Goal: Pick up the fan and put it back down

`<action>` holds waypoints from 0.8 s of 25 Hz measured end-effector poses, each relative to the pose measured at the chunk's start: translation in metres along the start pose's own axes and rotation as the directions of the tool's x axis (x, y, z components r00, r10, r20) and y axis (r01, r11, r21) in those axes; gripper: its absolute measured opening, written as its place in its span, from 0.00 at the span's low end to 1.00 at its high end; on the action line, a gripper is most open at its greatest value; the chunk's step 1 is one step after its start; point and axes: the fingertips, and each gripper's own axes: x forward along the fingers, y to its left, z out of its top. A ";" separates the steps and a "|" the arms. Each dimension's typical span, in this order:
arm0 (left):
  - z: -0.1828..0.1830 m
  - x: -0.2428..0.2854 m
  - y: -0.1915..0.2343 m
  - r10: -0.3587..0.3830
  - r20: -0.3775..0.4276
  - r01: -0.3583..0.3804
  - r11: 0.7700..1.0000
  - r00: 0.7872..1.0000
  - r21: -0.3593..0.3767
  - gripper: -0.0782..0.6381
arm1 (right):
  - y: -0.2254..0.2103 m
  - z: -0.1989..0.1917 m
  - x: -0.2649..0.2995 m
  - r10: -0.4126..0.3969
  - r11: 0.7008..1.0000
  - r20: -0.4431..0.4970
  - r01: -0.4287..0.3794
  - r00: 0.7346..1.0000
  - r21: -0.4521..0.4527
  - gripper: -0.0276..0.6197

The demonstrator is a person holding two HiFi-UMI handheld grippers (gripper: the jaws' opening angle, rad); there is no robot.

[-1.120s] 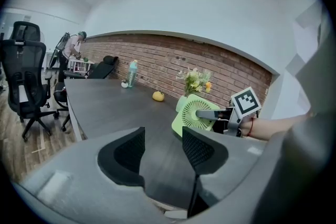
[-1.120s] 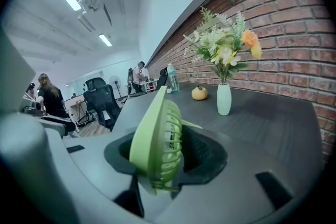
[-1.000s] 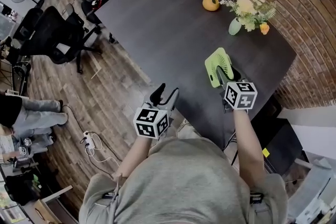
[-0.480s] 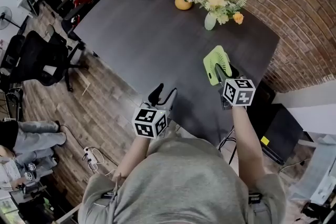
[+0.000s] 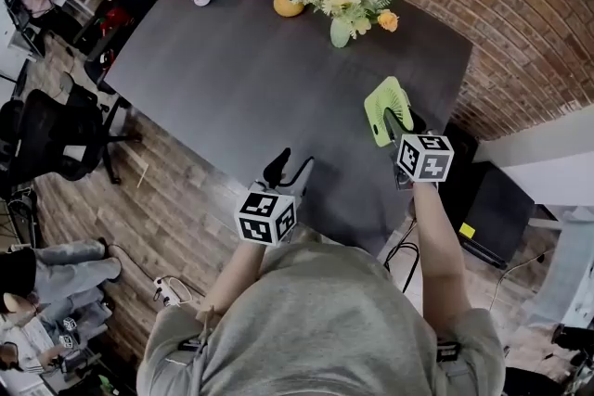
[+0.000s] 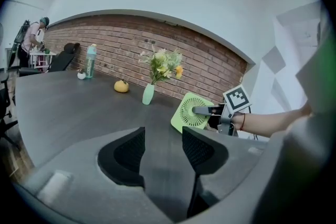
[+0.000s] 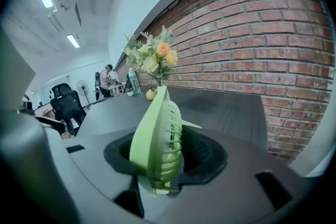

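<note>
The right claw pinches the green fan across its thin body. The fan is tilted, by the bench's right edge, and seems just clear of the top. The left claw hangs spread and empty at the near edge. The pick-up looks done. Next, the fan needs righting, lowering onto its base, then release.

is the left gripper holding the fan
No, the left gripper is open with nothing between its jaws; the green fan is clamped in the right gripper.
</note>
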 end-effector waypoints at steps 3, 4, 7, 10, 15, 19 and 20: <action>-0.001 0.008 -0.006 -0.022 -0.017 0.023 1.000 1.000 0.011 0.40 | -0.015 -0.002 -0.001 -0.029 0.999 -0.001 0.029 1.000 0.014 0.32; -0.001 0.011 -0.007 -0.029 -0.022 0.030 0.999 0.999 0.012 0.40 | -0.020 -0.003 -0.001 -0.038 0.999 -0.001 0.038 0.999 0.018 0.32; -0.002 0.018 -0.011 -0.049 -0.037 0.049 0.999 0.998 0.015 0.40 | -0.033 -0.004 -0.002 -0.064 0.997 -0.001 0.064 0.998 0.032 0.32; -0.005 0.025 -0.014 -0.065 -0.055 0.066 0.998 0.996 0.021 0.40 | -0.044 -0.005 -0.003 -0.085 0.995 -0.002 0.085 0.996 0.044 0.32; -0.007 0.036 -0.022 -0.093 -0.074 0.095 0.995 0.993 0.031 0.40 | -0.059 -0.007 -0.004 -0.114 0.992 -0.002 0.114 0.993 0.063 0.32; -0.008 0.042 -0.027 -0.108 -0.084 0.112 0.993 0.991 0.038 0.40 | -0.068 -0.008 -0.006 -0.126 0.989 0.003 0.126 0.992 0.080 0.32; -0.008 0.042 -0.028 -0.110 -0.086 0.114 0.993 0.990 0.040 0.40 | -0.070 -0.008 -0.006 -0.129 0.988 0.004 0.128 0.992 0.082 0.32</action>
